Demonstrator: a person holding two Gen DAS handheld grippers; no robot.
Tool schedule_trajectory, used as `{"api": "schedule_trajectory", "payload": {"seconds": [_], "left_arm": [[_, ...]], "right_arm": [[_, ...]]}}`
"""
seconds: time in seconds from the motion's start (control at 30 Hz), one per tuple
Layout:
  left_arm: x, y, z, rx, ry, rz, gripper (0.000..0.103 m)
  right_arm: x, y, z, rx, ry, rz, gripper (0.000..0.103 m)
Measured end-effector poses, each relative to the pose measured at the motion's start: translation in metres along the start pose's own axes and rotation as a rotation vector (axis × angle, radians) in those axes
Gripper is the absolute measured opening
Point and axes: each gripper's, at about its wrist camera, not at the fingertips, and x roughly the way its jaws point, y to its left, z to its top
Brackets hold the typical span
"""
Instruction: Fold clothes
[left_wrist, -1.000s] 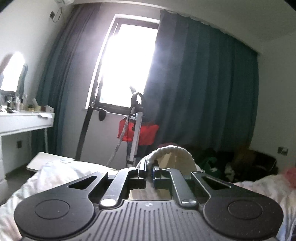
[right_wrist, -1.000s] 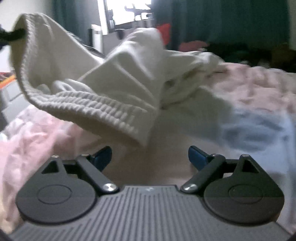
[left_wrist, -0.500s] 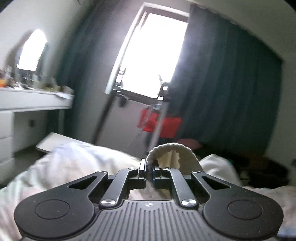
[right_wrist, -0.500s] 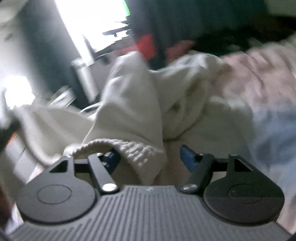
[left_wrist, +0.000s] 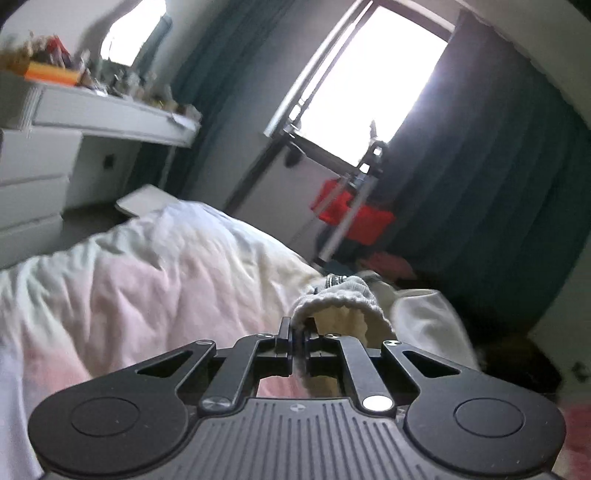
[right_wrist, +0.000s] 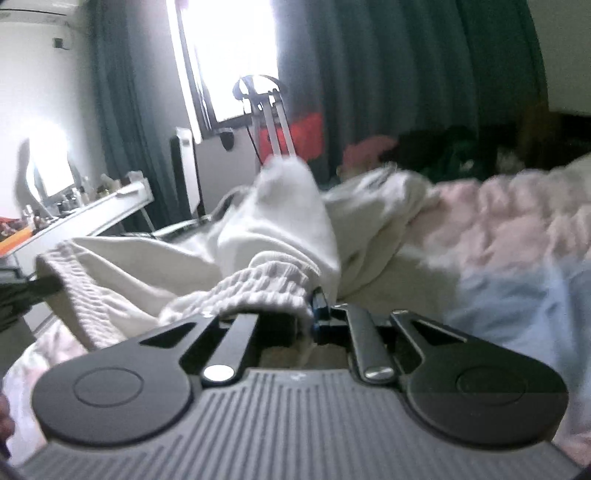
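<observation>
A white garment with a ribbed elastic waistband (right_wrist: 266, 284) lies bunched on the bed, its body (right_wrist: 288, 214) heaped beyond the band. My right gripper (right_wrist: 307, 314) is closing, and the waistband is pinched between its jaws, the cloth covering the left finger. My left gripper (left_wrist: 297, 328) is shut on another part of the same ribbed waistband (left_wrist: 343, 299), which arches up to the right of its fingertips. In the right wrist view the stretched band runs left to a dark shape (right_wrist: 22, 295) at the frame edge, most likely the left gripper.
A rumpled pink and white duvet (left_wrist: 147, 288) covers the bed. A white dresser (left_wrist: 92, 110) crowded with small items stands at the left. A metal stand with a red bag (left_wrist: 351, 214) is under the window, beside dark teal curtains (left_wrist: 498, 203). Dark clothes (right_wrist: 454, 151) are piled behind.
The right gripper's jaws have gone from wide apart to pinched on the waistband, and it has risen. The left gripper has rolled and dropped toward the bed, still gripping the band.
</observation>
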Motion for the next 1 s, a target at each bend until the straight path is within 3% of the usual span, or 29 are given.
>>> {"api": "schedule_trajectory", "payload": {"seconds": [0.13,0.27,0.47,0.6,0.83,1.0], "left_arm": [[-0.034,-0.008,0.003,0.06,0.054,-0.027,0.006],[-0.044,-0.014,-0.003,0.16,0.14,-0.029,0.006],[-0.033,-0.009,-0.025,0.199,0.305,0.03,0.006],[-0.029,-0.002,-0.034,0.232,0.378,0.057,0.006],[-0.062,0.009,-0.031,0.258,0.413,0.021,0.017],[-0.088,0.02,-0.023,0.221,0.39,-0.013,0.037]], "right_arm": [[-0.061,-0.001,0.007,-0.026,-0.017,-0.006,0.011],[-0.086,-0.007,-0.002,-0.028,0.104,0.011,0.011],[-0.063,-0.001,-0.028,-0.067,0.29,0.013,0.012],[-0.065,0.006,-0.032,-0.129,0.329,0.049,0.014],[-0.087,0.014,-0.025,-0.184,0.336,0.189,0.031],[-0.092,0.0,-0.014,-0.088,0.363,0.283,0.05]]}}
